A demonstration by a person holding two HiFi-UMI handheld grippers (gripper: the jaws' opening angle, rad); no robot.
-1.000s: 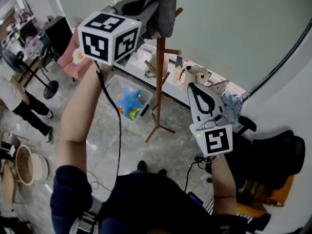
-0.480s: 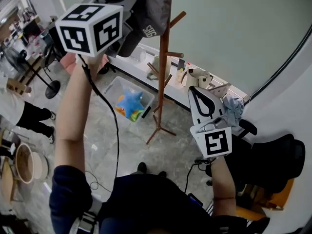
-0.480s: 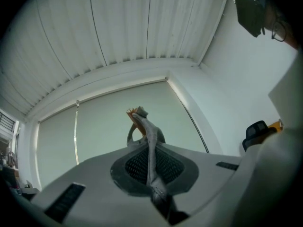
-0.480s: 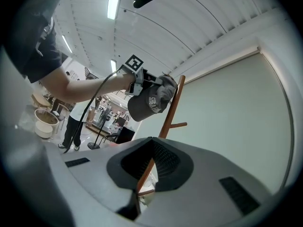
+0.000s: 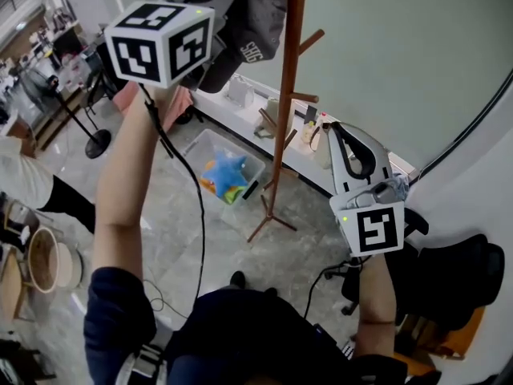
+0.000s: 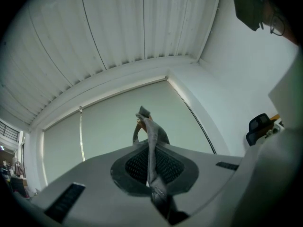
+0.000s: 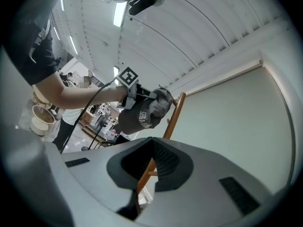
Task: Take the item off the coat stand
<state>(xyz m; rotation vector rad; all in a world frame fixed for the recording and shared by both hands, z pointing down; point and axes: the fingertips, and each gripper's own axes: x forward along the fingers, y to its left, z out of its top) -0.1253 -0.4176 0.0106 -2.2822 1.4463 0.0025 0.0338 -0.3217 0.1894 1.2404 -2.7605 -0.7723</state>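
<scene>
My left gripper (image 5: 239, 3) is raised high and shut on a dark grey cap (image 5: 250, 24) with white lettering. The cap hangs just left of the wooden coat stand (image 5: 286, 95), beside its pole near the top. In the left gripper view a fold of the cap's fabric (image 6: 150, 141) is pinched between the jaws of the left gripper (image 6: 149, 149). My right gripper (image 5: 338, 131) is lower, to the right of the stand, with its jaws together and nothing in them. The right gripper view looks past the right gripper (image 7: 150, 144) at the cap (image 7: 142, 115) and the stand (image 7: 171, 119).
A clear bin (image 5: 192, 147) with a blue toy sits on the floor by the stand's feet. A low white bench (image 5: 240, 117) with small items runs along the wall. A black chair (image 5: 457, 271) is at right; a fan stand (image 5: 88, 139), a bucket (image 5: 48, 263) and a person (image 5: 24, 183) at left.
The left gripper has drawn the cap off the top of the pole to its left side. The right gripper has stayed low at the right.
</scene>
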